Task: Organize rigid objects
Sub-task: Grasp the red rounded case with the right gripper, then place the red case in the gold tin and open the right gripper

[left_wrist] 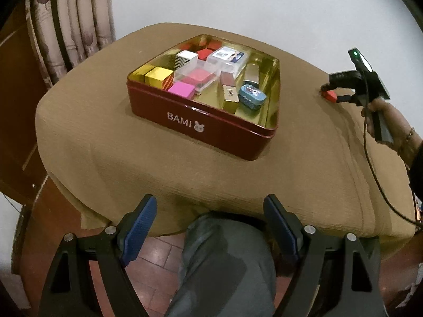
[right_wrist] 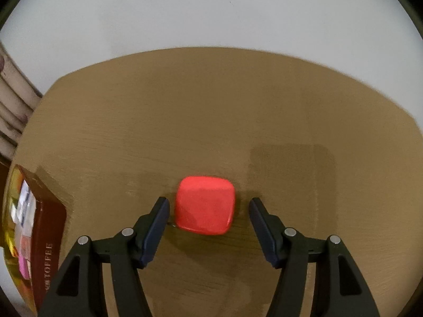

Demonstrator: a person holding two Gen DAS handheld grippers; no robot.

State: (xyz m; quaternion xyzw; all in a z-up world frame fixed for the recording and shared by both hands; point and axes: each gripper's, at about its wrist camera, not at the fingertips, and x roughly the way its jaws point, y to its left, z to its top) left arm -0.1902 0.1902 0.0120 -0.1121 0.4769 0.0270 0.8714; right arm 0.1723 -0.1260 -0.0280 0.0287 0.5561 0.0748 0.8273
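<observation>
Right tongs (right_wrist: 208,206) gape around red box (right_wrist: 205,204) on desk (right_wrist: 185,105), pads not touching; off-centre closing may shove it away; left tongs (left_wrist: 210,211) open, empty, near tin (left_wrist: 211,129).

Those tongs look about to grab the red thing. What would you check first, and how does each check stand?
1. Red box sits between right tongs: ok.
2. Pads pressing it: not ok, gaps both sides.
3. Box centred: not ok, nearer the left pad.
4. Red tin has bare floor: ok, near the blue oval tin.
5. Left tongs empty, clear of tin: ok.
6. Tablecloth flat around the box: ok.
</observation>
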